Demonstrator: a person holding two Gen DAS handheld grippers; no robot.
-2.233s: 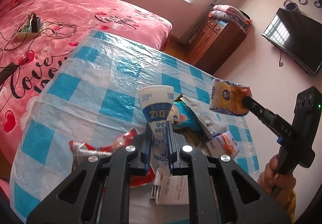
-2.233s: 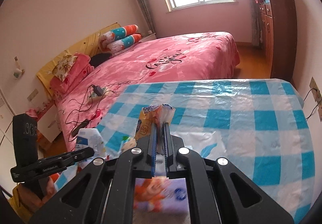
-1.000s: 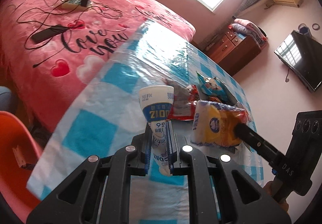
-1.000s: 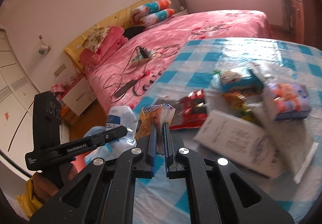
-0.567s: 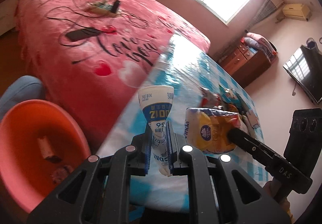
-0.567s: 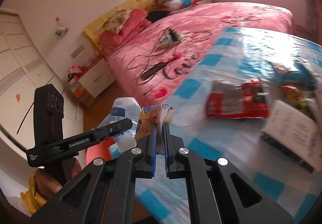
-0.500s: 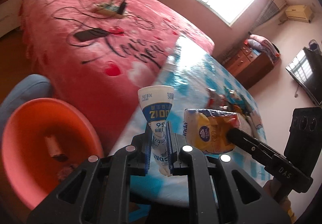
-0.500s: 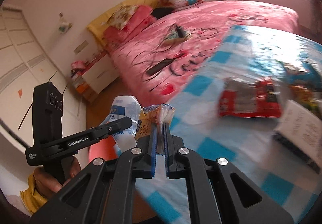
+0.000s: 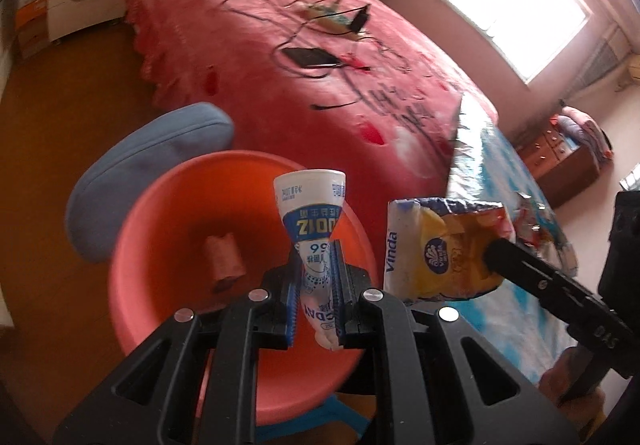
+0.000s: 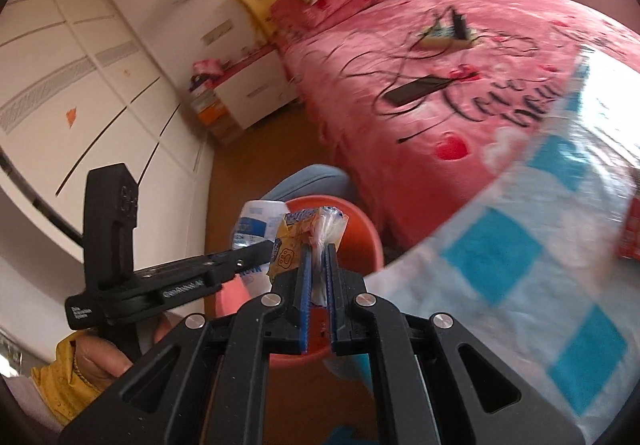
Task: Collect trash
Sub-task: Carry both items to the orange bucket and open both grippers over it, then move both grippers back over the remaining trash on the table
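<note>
- The left gripper is clamped on a squashed white-and-blue plastic cup; its pads pinch the crushed lower part and the wider end points away from the camera
- That cup hangs over the orange basin, above the side of the bowl nearest the bed
- The right gripper is closed tight on a yellow-and-blue tissue wrapper, with clear crinkled film pressed between its blue pads
- In the left wrist view the wrapper sits just beside the cup, over the basin's rim on the table side
- A small pinkish scrap lies on the basin's floor
- The basin stands on the wooden floor, between the pink bed and the corner of the blue-checked tablecloth
- A blue cushion-like thing lies against the basin's far rim
- A hand with a yellow cuff grips the left gripper's handle
</note>
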